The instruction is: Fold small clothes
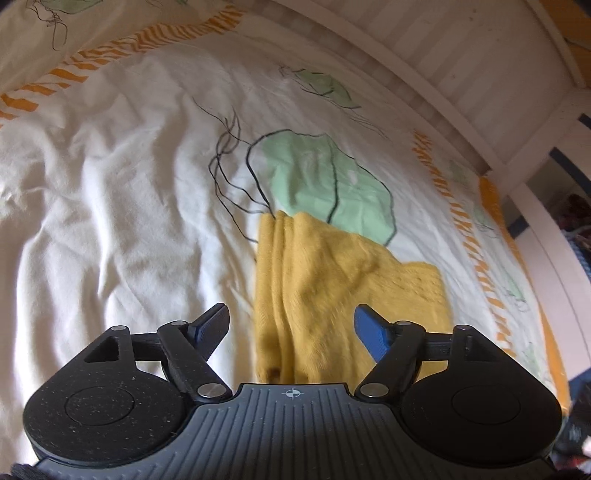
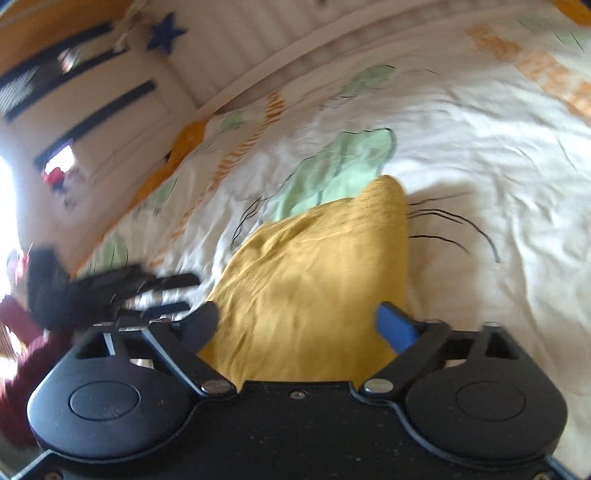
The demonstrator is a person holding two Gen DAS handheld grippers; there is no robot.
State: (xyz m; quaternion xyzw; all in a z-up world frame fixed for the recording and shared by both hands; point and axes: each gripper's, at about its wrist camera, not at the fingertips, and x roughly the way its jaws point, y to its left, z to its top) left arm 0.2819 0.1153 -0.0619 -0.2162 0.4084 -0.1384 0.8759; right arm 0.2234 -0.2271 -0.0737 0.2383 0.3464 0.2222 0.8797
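A mustard-yellow knitted garment [image 1: 332, 288] lies folded on the white printed bedspread [image 1: 110, 206]. In the left wrist view my left gripper [image 1: 291, 321] stands open just above its near end, blue pads wide apart and clear of the cloth. The right wrist view shows the same yellow garment [image 2: 314, 280] from the other side, blurred. My right gripper [image 2: 299, 319] is open wide over it, with nothing pressed between the fingers. The other gripper [image 2: 122, 291] shows blurred at the left of that view.
The bedspread [image 2: 480, 184] carries green leaf prints and orange striped bands. A white slatted bed frame [image 1: 461, 74] runs along the far edge. A person's dark red sleeve [image 2: 22, 354] shows at the left. A blue star [image 2: 164, 33] hangs on the wall.
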